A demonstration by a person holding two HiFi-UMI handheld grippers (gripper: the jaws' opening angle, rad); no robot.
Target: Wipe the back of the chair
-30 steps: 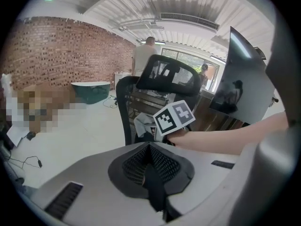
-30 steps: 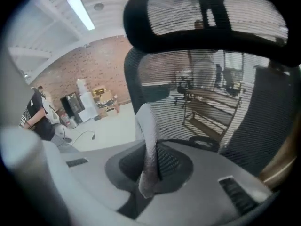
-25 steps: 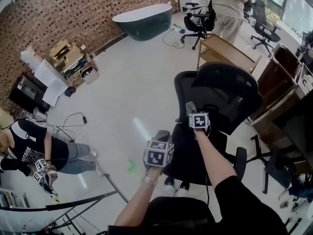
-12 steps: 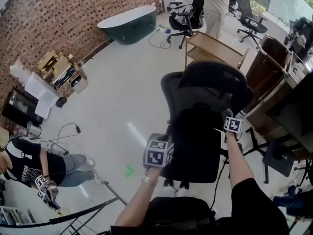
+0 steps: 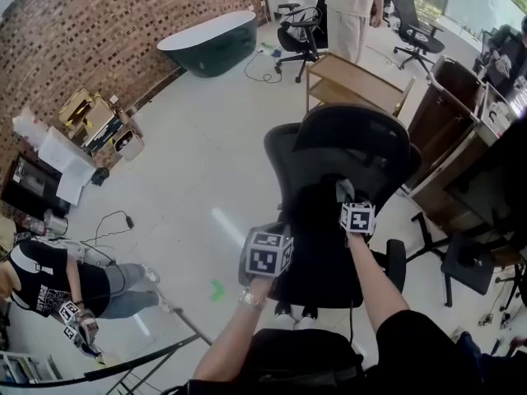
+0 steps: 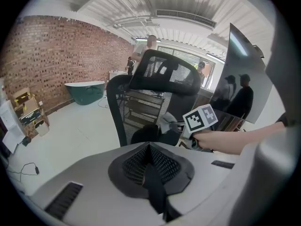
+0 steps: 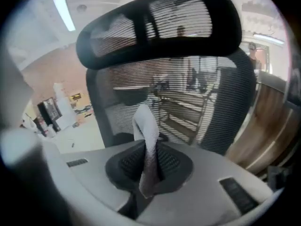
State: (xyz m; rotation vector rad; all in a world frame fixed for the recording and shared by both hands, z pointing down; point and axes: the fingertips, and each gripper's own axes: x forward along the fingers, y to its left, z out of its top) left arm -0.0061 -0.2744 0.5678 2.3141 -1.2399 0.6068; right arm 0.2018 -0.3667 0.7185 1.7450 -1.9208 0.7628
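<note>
A black office chair (image 5: pixel 346 151) with a mesh back (image 7: pixel 188 93) and a headrest (image 6: pixel 164 74) stands in front of me, seen from behind. My right gripper (image 5: pixel 346 197) is shut on a pale grey cloth (image 7: pixel 146 135), which is up against the middle of the mesh back. The cloth (image 6: pixel 167 122) also shows in the left gripper view, ahead of the right gripper's marker cube (image 6: pixel 201 118). My left gripper (image 5: pixel 272 235) hangs at the chair's lower left edge, its jaws shut with nothing between them.
Behind the chair stands a wooden cart (image 5: pixel 358 85), with a standing person (image 5: pixel 350 11) and a second office chair (image 5: pixel 300 35) beyond. A dark green bathtub (image 5: pixel 210 39) lies by the brick wall. Desks (image 5: pixel 486 196) crowd the right. A person (image 5: pixel 49 282) sits at lower left.
My right gripper swept the cloth from the left of the chair's back to its right side, then back toward the middle. The left gripper has stayed put.
</note>
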